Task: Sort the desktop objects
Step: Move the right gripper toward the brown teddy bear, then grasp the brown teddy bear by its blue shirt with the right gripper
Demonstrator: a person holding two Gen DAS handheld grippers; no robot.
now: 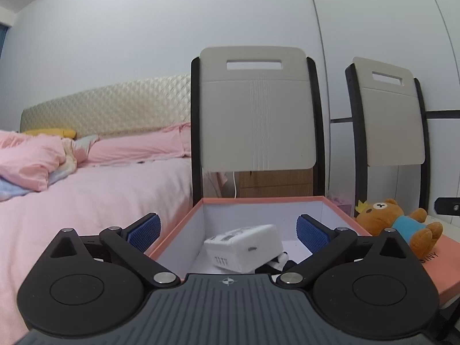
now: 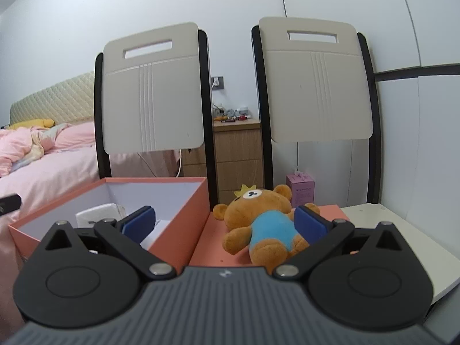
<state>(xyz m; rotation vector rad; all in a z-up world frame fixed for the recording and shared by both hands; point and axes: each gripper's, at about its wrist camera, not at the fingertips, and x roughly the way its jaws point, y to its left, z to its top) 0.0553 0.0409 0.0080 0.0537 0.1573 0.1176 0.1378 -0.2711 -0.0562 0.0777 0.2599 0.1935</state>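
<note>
left gripper (image 1: 228, 231) open | box (image 1: 258, 199) | teddy bear (image 2: 264, 224) beside

open cardboard box (image 2: 178, 218): salmon-orange outside, white inside
soft plush bear (image 2: 267, 224): orange-brown, blue shirt, yellow crown, cream muzzle
flat box lid (image 2: 212, 247): salmon-orange
boxy packet in box (image 1: 244, 247): white, grey print
fingers (image 1: 143, 233): blue dimpled pads, black arms
tabletop (image 2: 402, 230): off-white
bed linen (image 1: 100, 189): pink
chair backs (image 1: 256, 109): beige, black frames
</note>
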